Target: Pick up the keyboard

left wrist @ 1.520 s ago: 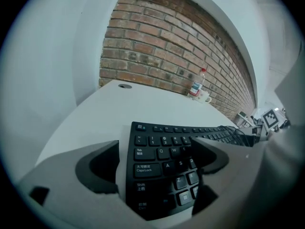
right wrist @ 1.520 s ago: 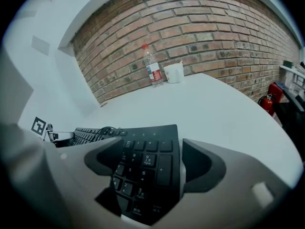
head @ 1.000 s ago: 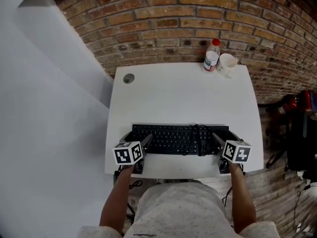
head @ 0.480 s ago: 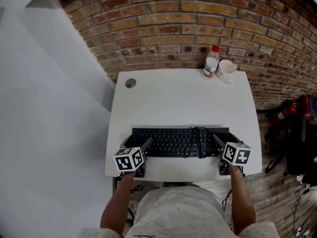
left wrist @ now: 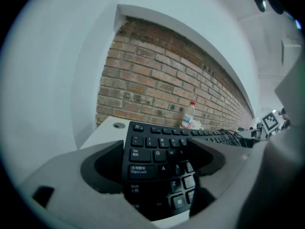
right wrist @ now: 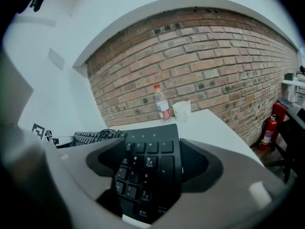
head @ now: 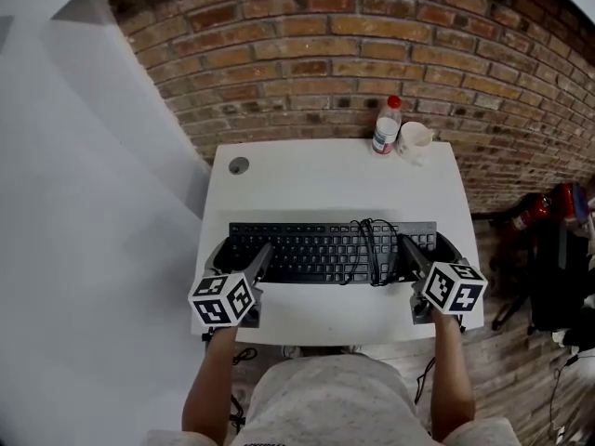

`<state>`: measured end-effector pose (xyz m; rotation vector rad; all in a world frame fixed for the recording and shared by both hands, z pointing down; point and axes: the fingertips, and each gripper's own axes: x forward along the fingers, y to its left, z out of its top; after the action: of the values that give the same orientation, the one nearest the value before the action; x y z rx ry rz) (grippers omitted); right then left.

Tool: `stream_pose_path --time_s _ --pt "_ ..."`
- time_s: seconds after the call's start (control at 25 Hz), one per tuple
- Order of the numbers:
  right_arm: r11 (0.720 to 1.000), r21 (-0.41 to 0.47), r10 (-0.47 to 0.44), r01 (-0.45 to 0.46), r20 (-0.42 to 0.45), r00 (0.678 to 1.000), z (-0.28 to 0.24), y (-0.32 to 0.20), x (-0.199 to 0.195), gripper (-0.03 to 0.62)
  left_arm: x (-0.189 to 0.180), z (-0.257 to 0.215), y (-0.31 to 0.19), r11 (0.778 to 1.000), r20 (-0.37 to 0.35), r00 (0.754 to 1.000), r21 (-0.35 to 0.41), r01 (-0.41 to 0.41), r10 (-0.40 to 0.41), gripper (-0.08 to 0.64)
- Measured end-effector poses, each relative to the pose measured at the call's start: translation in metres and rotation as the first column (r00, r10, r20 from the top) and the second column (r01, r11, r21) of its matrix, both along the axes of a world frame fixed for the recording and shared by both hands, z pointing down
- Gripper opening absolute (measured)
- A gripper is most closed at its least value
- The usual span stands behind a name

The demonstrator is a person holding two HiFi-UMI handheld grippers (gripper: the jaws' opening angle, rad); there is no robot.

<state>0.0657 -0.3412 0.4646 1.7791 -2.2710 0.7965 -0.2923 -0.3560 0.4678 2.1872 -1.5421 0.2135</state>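
A black keyboard [head: 316, 252] with its cable [head: 370, 249] coiled on the keys hangs level above the front of the white table [head: 325, 179], carried by its two ends. My left gripper [head: 240, 255] clamps the left end, with the Tab and Caps Lock keys [left wrist: 143, 162] between its jaws. My right gripper [head: 433, 253] clamps the right end over the number pad [right wrist: 148, 168]. In both gripper views the keyboard fills the gap between the dark pads [left wrist: 102, 168] [right wrist: 196, 163].
A plastic bottle [head: 383, 126] with a red cap and a white cup [head: 412, 142] stand at the table's back right, against the brick wall. A round cable hole [head: 239, 165] is at the back left. A red fire extinguisher [head: 539, 207] and dark gear stand on the floor at the right.
Both grippers have risen together with the keyboard held between them. It has left the tabletop and now looks larger and nearer the camera.
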Motion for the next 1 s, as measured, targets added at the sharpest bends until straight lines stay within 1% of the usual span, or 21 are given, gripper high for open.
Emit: stream_pose_path --time_s 0.12,0.24,0.44,0.6,0.8,0.88,1.0 --pt "0.996 0.086 0.004 -0.004 0.005 1.0 -0.036 -0.003 0.0 0.368 0.001 -0.039 -0.005 0.996 0.002 1.0 0.092 -0.002 0.002 0.403" --pt "0.985 0.17 0.005 -0.005 -0.001 1.0 -0.072 -0.007 0.001 0.368 0.002 -0.074 -0.009 0.985 -0.006 1.0 0.174 -0.002 0.004 0.403" --pt "0.959 0.284 0.003 -0.001 -0.007 1.0 -0.122 -0.007 -0.001 0.368 0.001 -0.124 -0.008 0.958 -0.017 1.0 0.286 0.002 0.003 0.403" --pt "0.933 0.359 0.006 -0.005 -0.001 1.0 -0.155 -0.002 -0.003 0.368 -0.002 -0.16 -0.004 0.931 -0.015 1.0 0.365 0.003 0.002 0.403" --pt "0.899 0.438 0.002 0.007 -0.02 1.0 -0.189 0.004 -0.009 0.368 -0.008 -0.189 0.004 0.901 -0.035 0.999 0.434 0.021 -0.006 0.403" --pt "0.888 0.46 -0.003 0.015 -0.027 1.0 -0.198 0.004 -0.011 0.368 -0.01 -0.195 0.006 0.895 -0.042 0.999 0.446 0.027 -0.009 0.403" --pt "0.881 0.472 -0.006 0.018 -0.027 1.0 -0.203 0.005 -0.011 0.368 -0.01 -0.199 0.007 0.889 -0.044 0.999 0.457 0.029 -0.01 0.403"
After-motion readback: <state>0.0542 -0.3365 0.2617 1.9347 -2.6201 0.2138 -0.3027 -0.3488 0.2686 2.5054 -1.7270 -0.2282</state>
